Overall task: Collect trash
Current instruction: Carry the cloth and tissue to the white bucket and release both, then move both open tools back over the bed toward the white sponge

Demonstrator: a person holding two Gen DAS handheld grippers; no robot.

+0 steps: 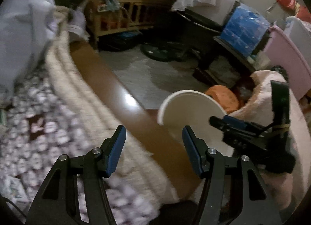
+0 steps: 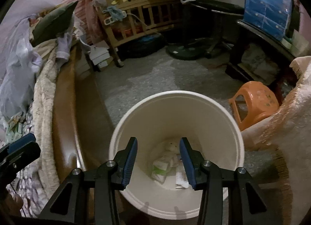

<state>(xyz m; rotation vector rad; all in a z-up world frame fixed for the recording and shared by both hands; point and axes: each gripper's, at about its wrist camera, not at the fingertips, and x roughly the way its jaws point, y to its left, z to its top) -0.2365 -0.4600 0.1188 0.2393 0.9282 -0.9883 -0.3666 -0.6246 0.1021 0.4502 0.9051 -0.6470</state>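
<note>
**Inspector A:** Right wrist view first. The right gripper (image 2: 158,159) hangs over the mouth of a white plastic bucket (image 2: 223,128), round and smooth-walled with a rolled rim. Its blue-padded jaws stand partly apart with nothing between them. At the bottom lie the crumpled wrappers (image 2: 165,164), soft white paper and film with a green-printed patch, resting on the bucket floor.

**Inspector B:** Left wrist view. The left gripper (image 1: 153,149) has its jaws moderately wide and empty, over the glossy brown wooden bed edge (image 1: 108,81). Only the bucket's outer side and rim show here, and its contents are hidden. The right gripper appears from outside, black frame with a blue pad, at the bucket's rim.

**Inspector A:** Textures on the bed?

**Inspector B:** A cream quilted blanket (image 1: 64,81), ribbed along the border, beside a sheet (image 1: 38,133) in a dense purple-and-white print. This view is blurred, so I cannot read the print.

**Inspector A:** My view adds an orange plastic stool (image 2: 254,102) on the speckled grey floor (image 2: 155,73), just right of the bucket, and a fringed pink fleece blanket (image 2: 287,128) beyond it. A slatted wooden crib (image 2: 140,11) stands at the back in both views.
</note>
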